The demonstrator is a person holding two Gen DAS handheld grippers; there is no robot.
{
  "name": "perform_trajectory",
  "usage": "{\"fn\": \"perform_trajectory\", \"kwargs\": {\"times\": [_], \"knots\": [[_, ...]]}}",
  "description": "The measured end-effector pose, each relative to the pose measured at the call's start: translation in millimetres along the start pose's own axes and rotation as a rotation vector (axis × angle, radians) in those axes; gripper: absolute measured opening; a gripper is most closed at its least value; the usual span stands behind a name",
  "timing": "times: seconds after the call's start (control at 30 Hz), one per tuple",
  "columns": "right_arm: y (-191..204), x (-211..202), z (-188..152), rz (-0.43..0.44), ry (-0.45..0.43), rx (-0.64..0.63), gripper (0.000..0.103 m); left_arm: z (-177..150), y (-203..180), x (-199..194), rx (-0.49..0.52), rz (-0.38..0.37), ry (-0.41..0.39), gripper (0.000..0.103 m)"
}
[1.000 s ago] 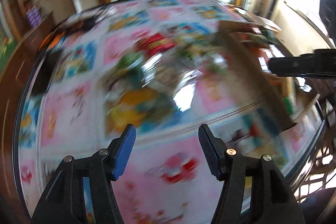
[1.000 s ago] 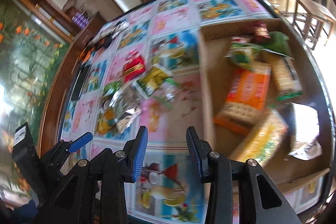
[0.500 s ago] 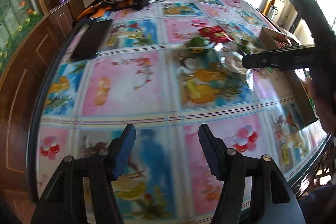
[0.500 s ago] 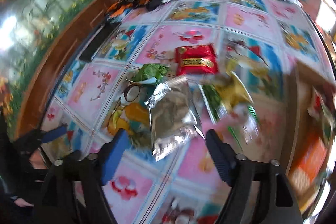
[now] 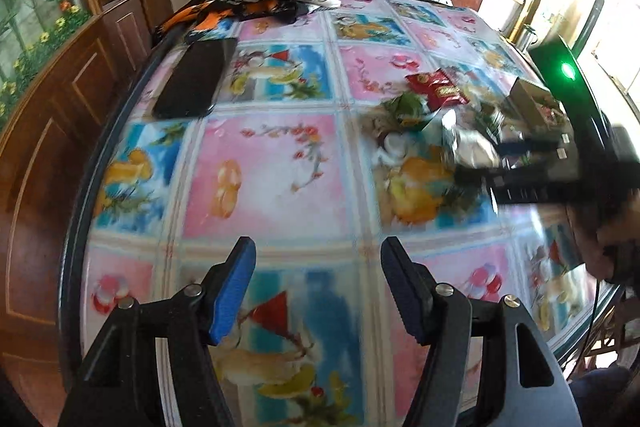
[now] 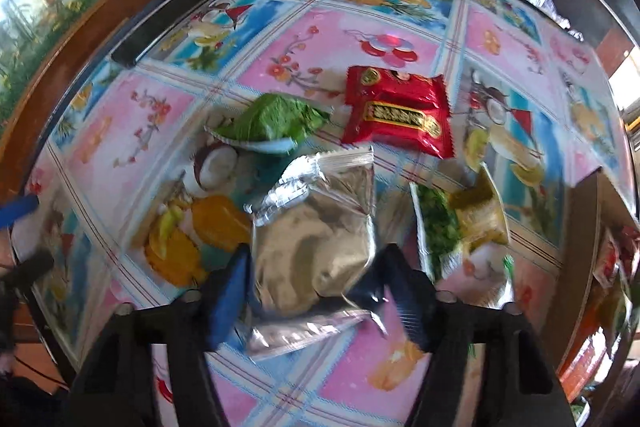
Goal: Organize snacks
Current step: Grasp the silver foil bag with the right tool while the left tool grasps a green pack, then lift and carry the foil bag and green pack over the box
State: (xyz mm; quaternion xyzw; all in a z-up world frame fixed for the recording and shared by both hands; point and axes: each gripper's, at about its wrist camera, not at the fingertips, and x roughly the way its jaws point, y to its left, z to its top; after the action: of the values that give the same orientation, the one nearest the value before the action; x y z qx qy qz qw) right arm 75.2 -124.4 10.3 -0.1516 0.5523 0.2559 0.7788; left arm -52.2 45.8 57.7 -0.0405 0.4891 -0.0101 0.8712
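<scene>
The right gripper (image 6: 314,289) points down over a crinkled silver foil snack packet (image 6: 320,239) that lies on the tabletop (image 6: 132,115) with its colourful fruit-pattern cloth. The packet is between the blue fingers (image 6: 228,291), which are closing; whether they already press it I cannot tell, because the picture is blurred there. Just beyond the packet lie a green leaf-shaped packet (image 6: 272,121) and a red rectangular snack packet (image 6: 398,111); a yellow and green packet (image 6: 460,223) lies to its right. The left gripper (image 5: 316,287) hangs above a bare part of the cloth, its fingers opening, nothing between them. A flat black phone (image 5: 192,83) lies near the tabletop's far left edge.
</scene>
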Motion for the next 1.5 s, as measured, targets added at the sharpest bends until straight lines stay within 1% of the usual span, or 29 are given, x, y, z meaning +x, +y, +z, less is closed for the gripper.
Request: {"fn": "perform_trajectory", "kwargs": {"times": [0.03, 0.1, 0.23, 0.3, 0.37, 0.43, 0.5, 0.53, 0.57, 0.63, 0.67, 0.7, 0.77, 0.8, 0.83, 0.9, 1.0, 1.03, 1.07, 1.1, 1.13, 1.2, 1.27, 1.33, 1.4, 1.43, 1.5], "knots": [[-2, -2, -4, 0.011, 0.004, 0.011, 0.064, 6, -2, 2, 0.001, -0.014, 0.003, 0.065], [-4, -8, -18, 0.028, 0.008, 0.039, 0.064, 18, -7, 9, -0.002, -0.045, 0.012, 0.066], [0, -22, -54, 0.024, 0.006, 0.071, 0.064, 48, -20, 26, 0.0, -0.106, 0.04, 0.067], [-1, -29, -72, 0.038, 0.006, 0.104, 0.064, 63, -27, 37, -0.003, -0.125, 0.054, 0.072], [-3, -35, -87, 0.049, 0.004, 0.14, 0.064, 83, -35, 54, -0.005, -0.149, 0.08, 0.073], [-5, -41, -102, 0.052, 0.003, 0.168, 0.064, 99, -43, 70, -0.009, -0.143, 0.108, 0.073], [-6, -46, -112, 0.05, 0.007, 0.184, 0.064, 112, -51, 86, -0.01, -0.159, 0.136, 0.073], [-7, -47, -115, 0.05, 0.009, 0.189, 0.064, 118, -55, 94, -0.01, -0.153, 0.142, 0.073], [-8, -49, -119, 0.049, 0.011, 0.196, 0.064, 123, -58, 103, -0.011, -0.133, 0.153, 0.073], [-10, -52, -127, 0.046, 0.016, 0.206, 0.064, 128, -61, 117, -0.024, -0.138, 0.173, 0.073], [-12, -53, -130, 0.045, 0.017, 0.213, 0.064, 130, -62, 122, -0.028, -0.134, 0.175, 0.072], [-13, -54, -133, 0.045, 0.017, 0.219, 0.064, 132, -63, 127, -0.024, -0.121, 0.177, 0.063], [-16, -56, -137, 0.047, 0.018, 0.231, 0.064, 133, -68, 134, -0.009, -0.117, 0.184, 0.05], [-18, -56, -139, 0.048, 0.018, 0.237, 0.064, 132, -70, 132, 0.0, -0.108, 0.172, 0.044], [-19, -57, -141, 0.048, 0.018, 0.242, 0.064, 131, -70, 132, 0.006, -0.115, 0.17, 0.042], [-23, -58, -143, 0.052, 0.016, 0.254, 0.064, 125, -72, 129, 0.02, -0.118, 0.164, 0.041], [-26, -60, -144, 0.059, 0.013, 0.262, 0.064, 105, -73, 118, 0.042, -0.124, 0.141, 0.041], [-28, -61, -145, 0.062, 0.01, 0.265, 0.064, 95, -75, 113, 0.061, -0.118, 0.133, 0.041], [-29, -61, -145, 0.065, 0.006, 0.269, 0.064, 80, -81, 105, 0.106, -0.089, 0.116, 0.041], [-30, -61, -145, 0.067, 0.003, 0.271, 0.064, 72, -84, 101, 0.134, -0.075, 0.108, 0.041], [-31, -61, -144, 0.069, -0.001, 0.273, 0.064, 55, -91, 93, 0.185, -0.057, 0.095, 0.041], [-32, -62, -141, 0.074, -0.008, 0.279, 0.064, 35, -98, 82, 0.236, -0.052, 0.079, 0.041], [-34, -63, -140, 0.078, -0.019, 0.279, 0.064, 18, -100, 72, 0.243, -0.066, 0.068, 0.041], [-33, -66, -140, 0.083, -0.028, 0.281, 0.064, 8, -101, 66, 0.253, -0.06, 0.059, 0.045], [-34, -68, -140, 0.09, -0.033, 0.286, 0.066, 5, -101, 66, 0.258, -0.066, 0.057, 0.052], [-35, -70, -144, 0.093, -0.034, 0.286, 0.068, 5, -101, 66, 0.257, -0.066, 0.056, 0.052], [-34, -69, -145, 0.082, -0.034, 0.282, 0.069, 5, -100, 66, 0.258, -0.065, 0.057, 0.052]]}}
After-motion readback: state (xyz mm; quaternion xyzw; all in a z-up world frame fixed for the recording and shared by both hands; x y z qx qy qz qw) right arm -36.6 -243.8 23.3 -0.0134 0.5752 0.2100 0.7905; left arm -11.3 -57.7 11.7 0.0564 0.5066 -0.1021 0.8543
